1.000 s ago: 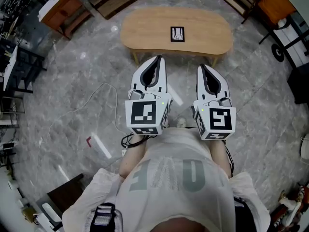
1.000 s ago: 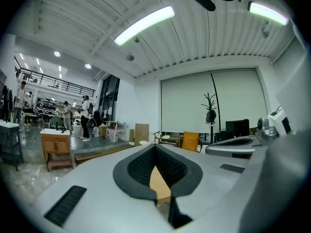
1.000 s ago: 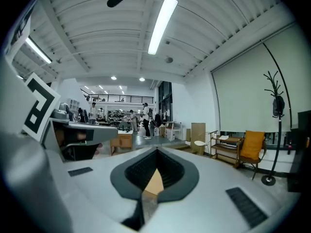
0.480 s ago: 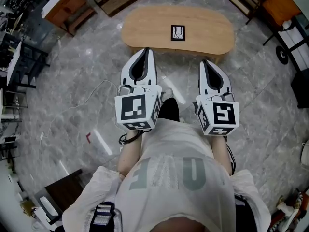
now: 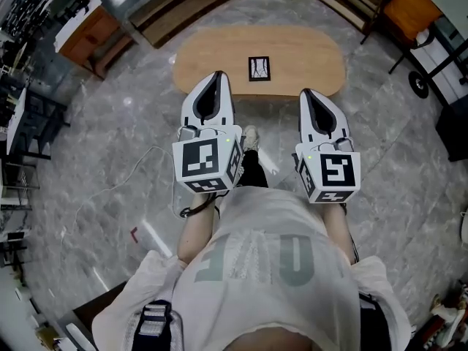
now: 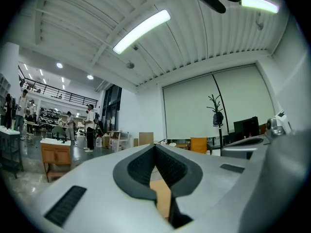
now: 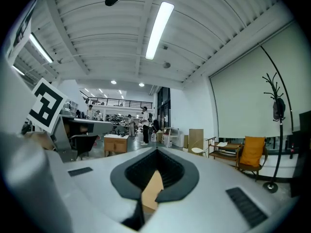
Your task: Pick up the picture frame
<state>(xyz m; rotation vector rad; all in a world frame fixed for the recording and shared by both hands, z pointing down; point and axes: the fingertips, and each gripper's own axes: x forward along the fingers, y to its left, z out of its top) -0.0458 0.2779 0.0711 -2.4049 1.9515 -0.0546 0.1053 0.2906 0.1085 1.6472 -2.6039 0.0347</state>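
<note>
Held level and side by side, the left gripper (image 5: 217, 77) and right gripper (image 5: 308, 93) have their jaws closed together on nothing. The picture frame (image 5: 259, 68) lies flat on the wooden table (image 5: 314, 53) ahead of both tips (touching neither), between them.

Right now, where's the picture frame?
Head view: the picture frame lies flat near the middle of the oval wooden table, ahead of the left gripper and right gripper, touching neither.
</note>
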